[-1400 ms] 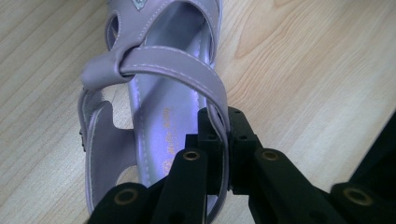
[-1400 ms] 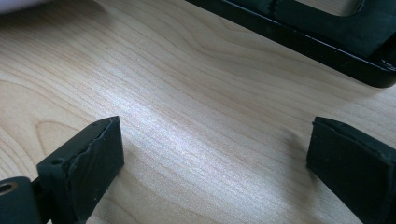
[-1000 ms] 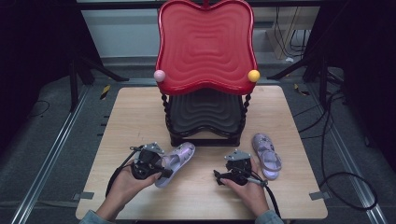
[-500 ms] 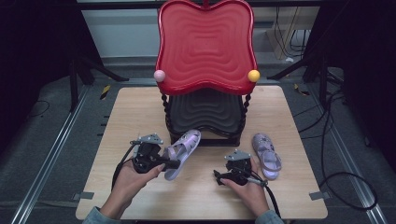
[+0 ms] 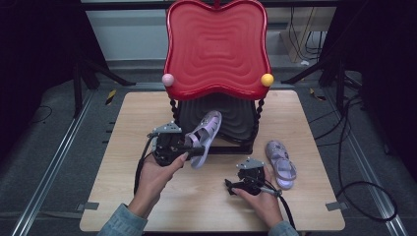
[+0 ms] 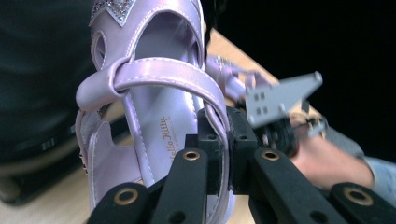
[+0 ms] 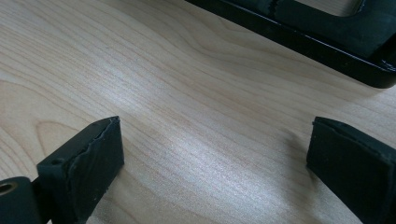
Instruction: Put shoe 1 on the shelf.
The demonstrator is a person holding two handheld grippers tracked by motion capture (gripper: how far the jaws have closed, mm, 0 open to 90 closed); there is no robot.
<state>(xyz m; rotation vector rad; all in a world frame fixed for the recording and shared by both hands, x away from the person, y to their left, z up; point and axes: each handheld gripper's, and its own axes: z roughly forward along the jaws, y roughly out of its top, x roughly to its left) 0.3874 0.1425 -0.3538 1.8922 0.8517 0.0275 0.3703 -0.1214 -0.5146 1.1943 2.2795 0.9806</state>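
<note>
Left gripper (image 5: 194,150) is lifting the lilac sandal (image 5: 205,135) toward 12 o'clock, fingers pinching its strap; right gripper (image 5: 231,187) is resting, fingers spread.

Two lilac sandals: one (image 5: 205,132) hanging lifted just before the red stand (image 5: 216,44), one (image 5: 280,163) lying right of it. Two balls sitting at the stand's lower corners: pink (image 5: 168,79), yellow (image 5: 267,79). Two grippers, two hands working nearby.

We read one marking: "Hello Kitty" in gold script on the insole of the lilac sandal (image 6: 154,135).
</note>
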